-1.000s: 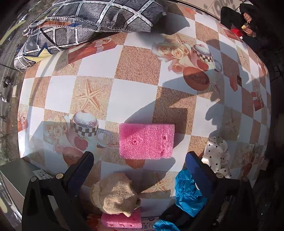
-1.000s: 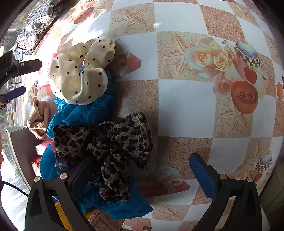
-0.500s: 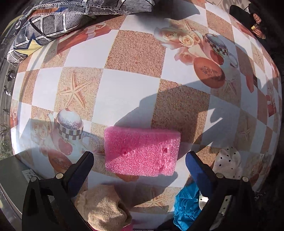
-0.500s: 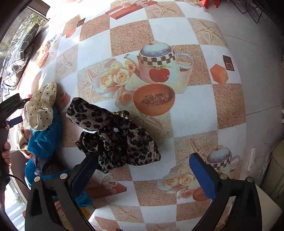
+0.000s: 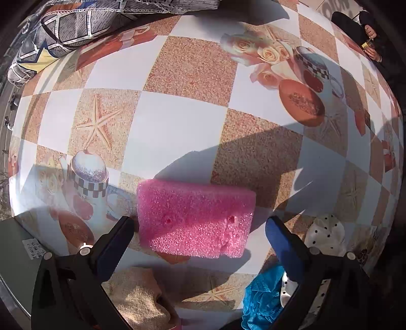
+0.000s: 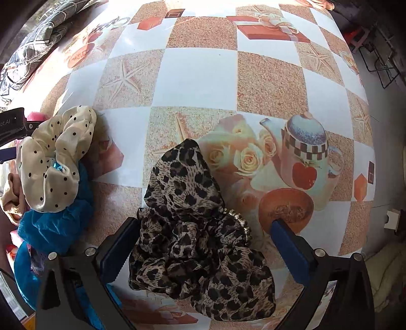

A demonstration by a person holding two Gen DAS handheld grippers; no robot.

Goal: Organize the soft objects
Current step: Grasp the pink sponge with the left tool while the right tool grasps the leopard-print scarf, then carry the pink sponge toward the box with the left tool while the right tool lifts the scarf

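A pink sponge block [image 5: 195, 215] lies on the checkered tablecloth, between the fingertips of my open left gripper [image 5: 199, 231], untouched by either pad. A tan knitted cloth [image 5: 142, 297] lies below it, a blue cloth [image 5: 261, 297] and a polka-dot scrunchie [image 5: 327, 236] at lower right. My open right gripper [image 6: 205, 233] straddles a leopard-print scrunchie [image 6: 198, 228]; the pads stand apart from it. The cream polka-dot scrunchie [image 6: 53, 162] rests on the blue cloth [image 6: 55, 220] at the left.
A grey patterned pillow [image 5: 88, 22] lies at the table's far left edge. The left gripper's body [image 6: 12, 124] shows at the left of the right wrist view. A person sits beyond the far right corner [image 5: 368, 28]. The table's right edge drops to the floor [image 6: 385, 127].
My left gripper has moved forward so the pink sponge now sits between its fingers. My right gripper has swung and closed in on the leopard scrunchie, which lies away from the pile.
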